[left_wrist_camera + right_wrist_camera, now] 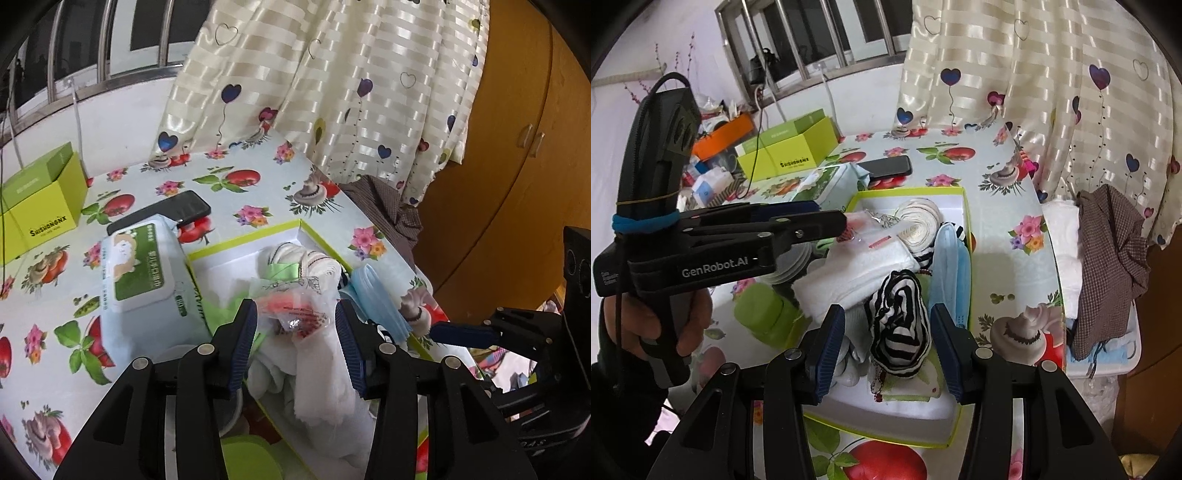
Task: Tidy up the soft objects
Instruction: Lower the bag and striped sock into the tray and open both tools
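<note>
A green-rimmed white box [964, 206] on the flowered table holds soft items: white folded cloths [857, 273], a rolled cream sock [918, 221], blue face masks [949, 258] and a black-and-white striped sock [901, 325]. My right gripper [886, 332] is open, its jaws on either side of the striped sock, above the box. My left gripper [295, 325] is open over the box with a clear plastic packet with red print [295, 314] between its jaws, lying on white cloth [325, 376]. The left gripper also shows in the right wrist view [827, 225].
A wet-wipes pack [140, 273], a black phone [162, 214] and a lime cardboard box [40, 206] lie left of the box. A green lid [761, 314] sits by the box. A checked brown cloth [1108, 266] hangs off the table's right edge. Curtain behind.
</note>
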`<action>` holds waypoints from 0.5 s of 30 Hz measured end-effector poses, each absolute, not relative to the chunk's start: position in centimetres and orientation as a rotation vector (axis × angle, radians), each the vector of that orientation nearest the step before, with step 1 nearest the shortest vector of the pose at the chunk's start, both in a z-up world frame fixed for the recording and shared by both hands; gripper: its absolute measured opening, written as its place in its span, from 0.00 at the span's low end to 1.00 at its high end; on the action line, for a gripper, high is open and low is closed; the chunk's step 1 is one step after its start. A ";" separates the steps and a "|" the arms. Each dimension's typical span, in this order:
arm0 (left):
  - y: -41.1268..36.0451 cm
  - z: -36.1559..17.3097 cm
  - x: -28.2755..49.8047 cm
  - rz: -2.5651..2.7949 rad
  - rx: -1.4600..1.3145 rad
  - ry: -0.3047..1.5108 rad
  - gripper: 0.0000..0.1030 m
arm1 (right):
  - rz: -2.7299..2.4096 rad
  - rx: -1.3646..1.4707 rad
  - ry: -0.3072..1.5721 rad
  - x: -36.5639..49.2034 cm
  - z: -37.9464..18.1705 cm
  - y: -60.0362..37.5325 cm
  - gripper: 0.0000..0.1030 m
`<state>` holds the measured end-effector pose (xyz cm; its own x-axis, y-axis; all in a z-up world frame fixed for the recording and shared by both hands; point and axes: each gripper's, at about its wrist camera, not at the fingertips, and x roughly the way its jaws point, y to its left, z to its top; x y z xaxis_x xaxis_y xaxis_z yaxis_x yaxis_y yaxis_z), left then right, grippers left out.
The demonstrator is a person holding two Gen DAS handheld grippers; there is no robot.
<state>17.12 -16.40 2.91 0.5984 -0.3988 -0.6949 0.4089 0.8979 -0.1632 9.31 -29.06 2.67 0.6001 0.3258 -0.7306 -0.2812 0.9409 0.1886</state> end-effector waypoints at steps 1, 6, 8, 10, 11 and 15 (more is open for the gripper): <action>-16.3 3.0 16.9 -0.462 0.016 0.800 0.44 | 0.350 0.054 0.856 9.2 2.8 -29.1 0.46; -16.1 3.7 15.7 -0.449 0.023 0.788 0.44 | 0.337 0.037 0.850 8.6 3.2 -28.5 0.48; -15.9 3.9 15.3 -0.445 0.023 0.783 0.44 | 0.332 0.030 0.848 8.3 3.4 -28.4 0.49; -15.7 4.2 14.8 -0.438 0.023 0.777 0.44 | 0.325 0.022 0.845 8.0 3.5 -28.2 0.49; -15.6 4.3 14.6 -0.434 0.022 0.774 0.44 | 0.322 0.019 0.844 7.8 3.6 -28.1 0.50; -15.2 4.7 13.3 -0.409 0.033 0.762 0.44 | 0.312 0.006 0.840 7.2 3.9 -27.7 0.52</action>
<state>13.32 -15.24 4.67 0.6489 -0.3482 -0.6766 0.3721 0.9208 -0.1170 7.22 -27.71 3.94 0.6245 0.2739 -0.7314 -0.2695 0.9545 0.1273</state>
